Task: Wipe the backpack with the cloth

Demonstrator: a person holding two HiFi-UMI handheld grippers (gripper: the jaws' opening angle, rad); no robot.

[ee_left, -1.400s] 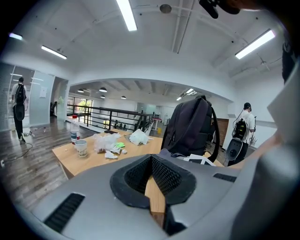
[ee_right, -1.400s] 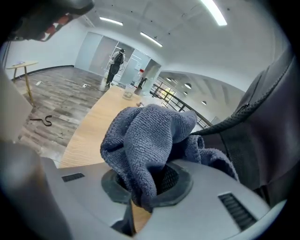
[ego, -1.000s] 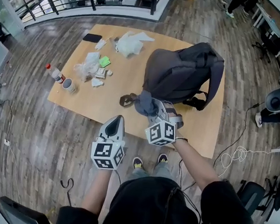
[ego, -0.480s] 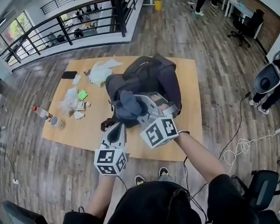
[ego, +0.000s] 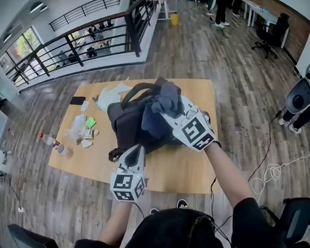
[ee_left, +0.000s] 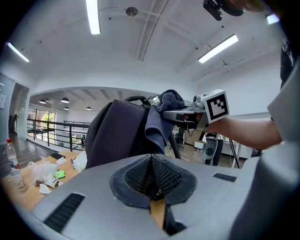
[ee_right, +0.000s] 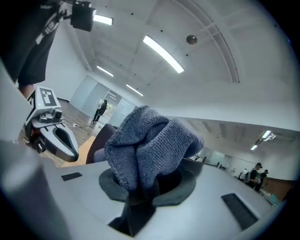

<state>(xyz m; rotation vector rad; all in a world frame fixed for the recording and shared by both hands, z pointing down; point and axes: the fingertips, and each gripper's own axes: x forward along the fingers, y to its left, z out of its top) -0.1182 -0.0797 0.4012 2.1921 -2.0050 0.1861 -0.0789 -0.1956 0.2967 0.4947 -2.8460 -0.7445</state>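
At the left of the head view, crumpled white plastic bags (ego: 79, 127) lie on the light wooden table (ego: 188, 173). Lower centre, the left gripper (ego: 133, 155) has its jaws clenched together on nothing. The dark grey fabric backpack (ego: 128, 121) stands mid-frame on the table. At its top, right of centre, the right gripper (ee_right: 138, 194) grasps the bunched blue-grey knitted cloth (ego: 160, 106).

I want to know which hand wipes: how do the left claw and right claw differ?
The right claw is shut on the grey cloth; the left claw is shut on nothing. The right claw is up at the top of the backpack; the left claw is lower, short of it. Both carry a marker cube.
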